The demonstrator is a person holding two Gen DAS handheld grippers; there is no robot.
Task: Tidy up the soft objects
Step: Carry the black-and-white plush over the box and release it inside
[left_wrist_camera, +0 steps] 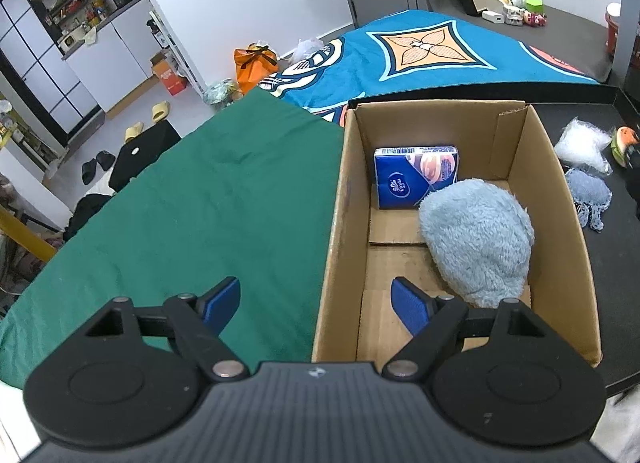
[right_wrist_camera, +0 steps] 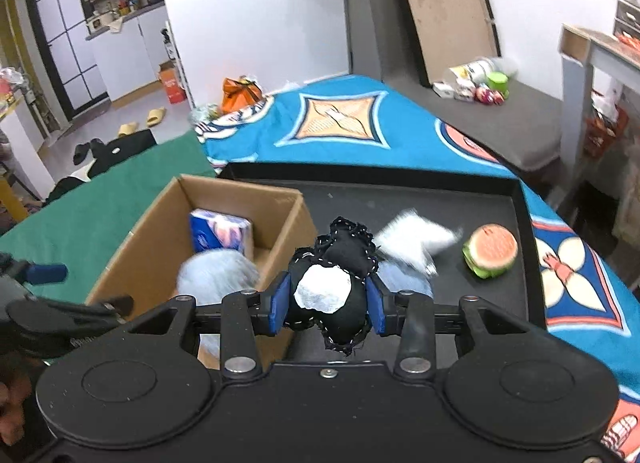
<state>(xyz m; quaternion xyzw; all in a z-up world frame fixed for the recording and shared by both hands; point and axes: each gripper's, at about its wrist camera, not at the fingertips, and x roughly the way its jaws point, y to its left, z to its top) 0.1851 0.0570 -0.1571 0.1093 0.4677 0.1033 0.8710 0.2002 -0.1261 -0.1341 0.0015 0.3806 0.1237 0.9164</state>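
A cardboard box (left_wrist_camera: 560, 191) (right_wrist_camera: 152, 219) stands on the black tray, holding a blue tissue pack (left_wrist_camera: 416, 175) (right_wrist_camera: 220, 229) and a fluffy light-blue plush (left_wrist_camera: 478, 241) (right_wrist_camera: 216, 275). My left gripper (left_wrist_camera: 316, 303) hangs open over the box's near-left wall, nothing between its fingers. My right gripper (right_wrist_camera: 328, 303) is shut on a black stuffed toy with a white patch (right_wrist_camera: 332, 287), lifted above the tray just right of the box. On the tray lie a white crinkly bag (left_wrist_camera: 580, 145) (right_wrist_camera: 412, 239), a pale blue denim-like toy (left_wrist_camera: 590, 195) (right_wrist_camera: 404, 279) and a plush burger (right_wrist_camera: 490, 249) (left_wrist_camera: 624, 141).
The black tray (right_wrist_camera: 400, 191) rests on a blue patterned blanket (left_wrist_camera: 420, 51) (right_wrist_camera: 340, 123), with a green cloth (left_wrist_camera: 192, 215) (right_wrist_camera: 100, 207) to the left. Beyond lie floor with slippers (left_wrist_camera: 160, 111), an orange bag (left_wrist_camera: 254, 63) and small items at the far right (right_wrist_camera: 480, 85).
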